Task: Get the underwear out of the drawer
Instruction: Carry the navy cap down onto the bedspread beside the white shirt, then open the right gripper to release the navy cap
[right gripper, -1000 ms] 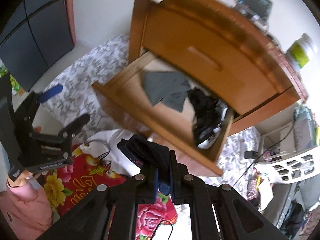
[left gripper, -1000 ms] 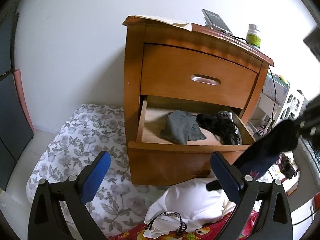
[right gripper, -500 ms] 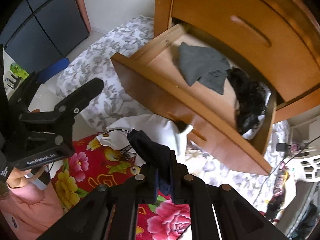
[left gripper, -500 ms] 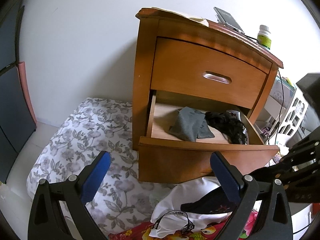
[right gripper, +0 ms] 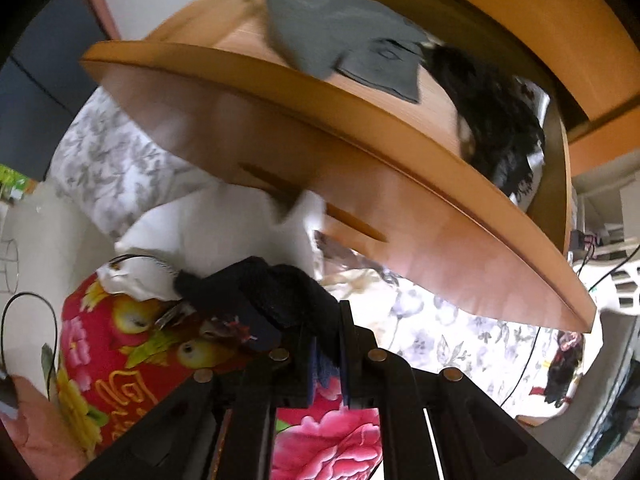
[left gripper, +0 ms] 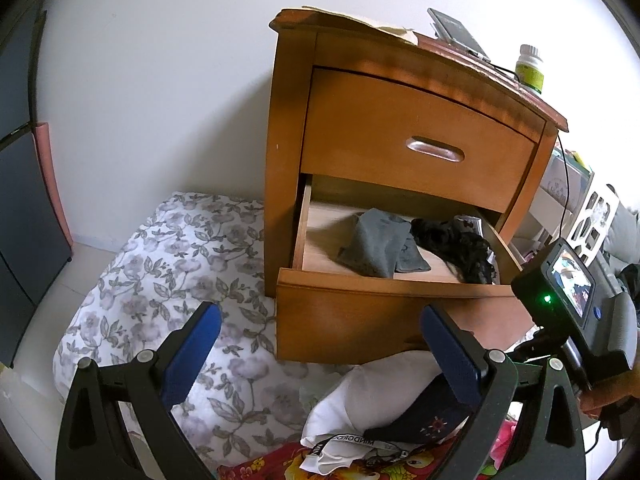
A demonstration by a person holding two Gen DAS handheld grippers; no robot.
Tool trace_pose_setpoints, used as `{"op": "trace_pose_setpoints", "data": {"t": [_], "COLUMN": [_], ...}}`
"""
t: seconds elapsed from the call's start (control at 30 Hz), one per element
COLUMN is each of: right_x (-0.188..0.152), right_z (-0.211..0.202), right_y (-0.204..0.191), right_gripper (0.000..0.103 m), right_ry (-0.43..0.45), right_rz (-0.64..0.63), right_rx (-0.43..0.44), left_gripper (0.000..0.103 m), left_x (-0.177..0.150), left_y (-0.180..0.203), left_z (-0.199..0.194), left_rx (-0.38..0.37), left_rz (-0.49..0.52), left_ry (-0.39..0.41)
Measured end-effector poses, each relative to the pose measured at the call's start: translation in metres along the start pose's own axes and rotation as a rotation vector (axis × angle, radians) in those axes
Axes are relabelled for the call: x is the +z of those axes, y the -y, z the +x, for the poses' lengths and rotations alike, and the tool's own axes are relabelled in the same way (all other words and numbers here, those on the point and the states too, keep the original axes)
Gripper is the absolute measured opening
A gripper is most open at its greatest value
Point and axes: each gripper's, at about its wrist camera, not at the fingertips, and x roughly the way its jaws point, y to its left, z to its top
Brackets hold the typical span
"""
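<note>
The wooden nightstand's lower drawer (left gripper: 380, 312) stands pulled out. Inside it lie a grey underwear (left gripper: 376, 248) and a black lace piece (left gripper: 452, 248). My right gripper (right gripper: 326, 344) is shut on a dark navy underwear (right gripper: 280, 292), held low in front of the drawer front (right gripper: 400, 208). That navy underwear (left gripper: 424, 420) rests on a white garment (left gripper: 372, 392) below the drawer. My left gripper (left gripper: 320, 352) hangs open and holds nothing, short of the drawer front. The grey underwear (right gripper: 340, 40) and the black lace piece (right gripper: 492, 120) also show in the right wrist view.
A grey floral quilt (left gripper: 160, 280) covers the floor left of the nightstand. A red floral blanket (right gripper: 140, 360) lies under the white garment. A phone (left gripper: 456, 32) and a pill bottle (left gripper: 530, 68) stand on top. A white rack (left gripper: 592, 216) and cables crowd the right.
My right gripper has come down and away from the drawer with the navy underwear, which now rests on the white garment. The left gripper has drifted left and stayed open.
</note>
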Motion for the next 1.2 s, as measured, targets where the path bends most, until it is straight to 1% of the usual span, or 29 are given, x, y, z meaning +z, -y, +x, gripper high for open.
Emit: {"op": "trace_pose_setpoints", "data": {"t": [0.2,0.3,0.4,0.47,0.5,0.67,0.73,0.8,0.83,0.87,0.9,1.0,1.07,1.2], "right_x": [-0.003,-0.005,-0.005,-0.004,-0.004,-0.006,-0.011,-0.015,-0.019,-0.023,-0.026,-0.031,-0.033,-0.040], "right_z": [0.008,0.008,0.003,-0.003,-0.008,-0.033,-0.048,-0.058,-0.065,-0.071,-0.076,-0.084,-0.084,-0.087], "right_y": [0.018,0.019,0.018,0.021,0.022,0.022,0.021,0.018,0.017,0.016,0.017,0.019,0.021,0.024], "right_gripper": [0.010,0.010,0.015,0.028,0.030,0.031,0.033,0.048,0.059,0.061,0.061,0.066,0.072,0.080], "right_ry": [-0.019,-0.021,-0.013,0.004,0.018,0.092,0.147,0.199,0.236,0.275,0.307,0.364,0.384,0.425], "right_rz": [0.037,0.041,0.033,0.043,0.050,0.054,0.066,0.075,0.085,0.095,0.104,0.164,0.197,0.253], "right_rx": [-0.016,-0.013,-0.025,-0.024,-0.026,-0.033,-0.036,-0.054,-0.067,-0.078,-0.077,-0.050,-0.045,-0.062], "left_gripper": [0.100,0.100,0.100,0.100,0.100,0.100,0.100,0.100,0.100,0.100,0.100,0.100,0.100,0.100], "left_x": [-0.001,-0.001,-0.002,-0.002,-0.002,-0.002,-0.002,-0.002,-0.002,-0.002,-0.002,-0.004,-0.005,-0.005], "left_y": [0.001,0.002,0.004,0.005,0.005,0.004,0.004,0.003,0.003,0.002,0.002,0.001,0.001,0.003], "left_z": [0.001,0.001,0.002,0.002,0.002,0.001,0.001,0.001,0.001,0.001,0.002,0.004,0.004,0.004], "left_rx": [0.004,0.002,0.002,0.002,0.002,0.004,0.006,0.009,0.011,0.013,0.020,0.038,0.047,0.069], "left_rz": [0.007,0.013,0.023,0.028,0.029,0.030,0.030,0.031,0.031,0.031,0.031,0.034,0.038,0.035], "left_ry": [-0.007,-0.008,-0.012,-0.014,-0.014,-0.015,-0.017,-0.018,-0.019,-0.021,-0.025,-0.039,-0.046,-0.047]}}
